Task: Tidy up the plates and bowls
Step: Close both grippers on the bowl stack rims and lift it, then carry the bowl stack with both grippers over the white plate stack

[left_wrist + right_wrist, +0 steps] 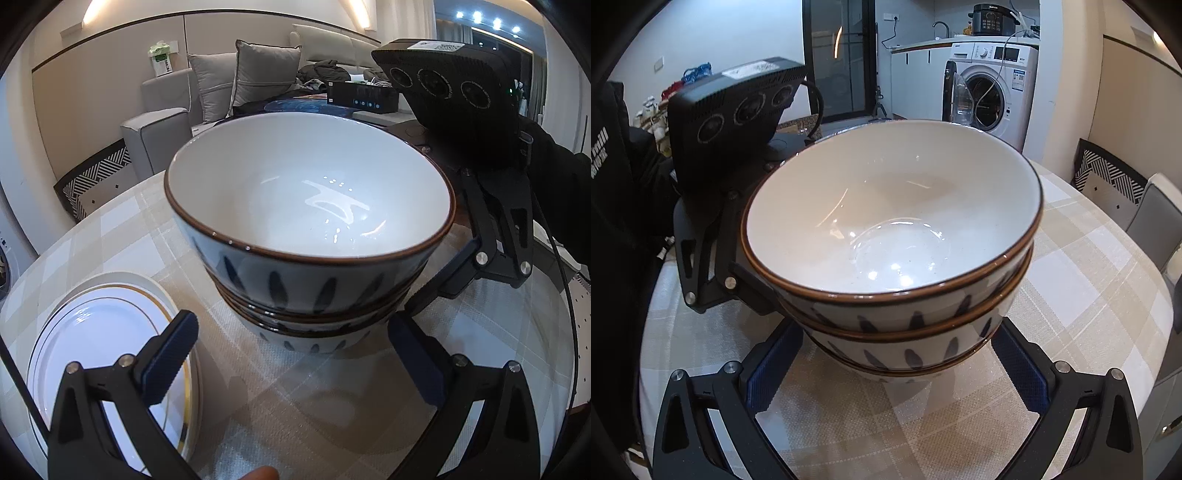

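Your stack of bowls (310, 229) sits on the checked cloth of the desk (122, 236), three nested, brown-rimmed with dark blue dashes. Your left claw (291, 354) is released, its blue pads spread wide just short of the lowest bowl, touching nothing. Your right claw (897, 363) is likewise spread open, its pads flanking the foot of the stack from the opposite side. A pile of white gold-rimmed plates (96, 332) lies on the desk beside your left claw.
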Demonstrator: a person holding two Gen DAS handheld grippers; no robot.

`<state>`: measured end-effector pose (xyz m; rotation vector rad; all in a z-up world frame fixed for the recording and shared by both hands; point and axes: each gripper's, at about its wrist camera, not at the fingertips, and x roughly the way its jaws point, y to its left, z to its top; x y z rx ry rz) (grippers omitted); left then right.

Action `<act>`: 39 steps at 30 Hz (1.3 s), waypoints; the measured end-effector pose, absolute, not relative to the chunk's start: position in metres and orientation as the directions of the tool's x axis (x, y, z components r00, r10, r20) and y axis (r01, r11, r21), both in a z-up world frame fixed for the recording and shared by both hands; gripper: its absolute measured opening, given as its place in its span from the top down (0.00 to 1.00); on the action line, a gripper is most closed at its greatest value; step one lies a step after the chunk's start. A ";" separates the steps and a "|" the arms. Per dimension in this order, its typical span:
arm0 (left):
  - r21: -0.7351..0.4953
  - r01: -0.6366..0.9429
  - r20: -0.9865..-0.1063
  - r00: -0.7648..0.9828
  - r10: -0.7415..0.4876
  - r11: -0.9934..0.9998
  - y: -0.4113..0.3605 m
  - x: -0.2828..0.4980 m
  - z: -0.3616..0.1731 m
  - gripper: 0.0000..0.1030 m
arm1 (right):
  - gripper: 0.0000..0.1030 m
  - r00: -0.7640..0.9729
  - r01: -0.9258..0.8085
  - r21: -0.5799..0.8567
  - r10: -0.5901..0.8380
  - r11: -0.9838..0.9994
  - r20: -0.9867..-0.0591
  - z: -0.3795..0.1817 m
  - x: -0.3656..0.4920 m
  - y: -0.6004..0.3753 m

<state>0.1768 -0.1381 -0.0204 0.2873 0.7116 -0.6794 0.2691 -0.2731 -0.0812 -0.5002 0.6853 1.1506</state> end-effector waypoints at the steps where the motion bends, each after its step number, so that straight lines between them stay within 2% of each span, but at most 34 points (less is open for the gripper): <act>1: 0.017 0.661 -0.683 0.556 -0.474 0.751 -0.138 0.177 -0.020 0.00 | 0.00 0.247 -0.941 -0.014 0.658 0.337 -0.711 -0.080 0.270 -0.274; 6: -0.029 0.658 -0.675 0.542 -0.501 0.752 -0.133 0.180 -0.019 0.00 | 0.00 0.242 -0.914 0.071 0.677 0.399 -0.696 -0.080 0.274 -0.284; 10: -0.021 0.658 -0.672 0.548 -0.498 0.753 -0.137 0.179 -0.019 0.00 | 0.00 0.260 -0.863 0.187 0.730 0.469 -0.633 -0.079 0.276 -0.295; 29: 0.020 0.664 -0.671 0.563 -0.482 0.748 -0.155 0.179 -0.023 0.00 | 0.00 0.321 -0.851 0.101 0.661 0.516 -0.678 -0.072 0.252 -0.271; 39: 0.014 0.664 -0.668 0.563 -0.487 0.748 -0.155 0.178 -0.023 0.00 | 0.00 0.318 -0.844 0.106 0.648 0.526 -0.692 -0.069 0.256 -0.265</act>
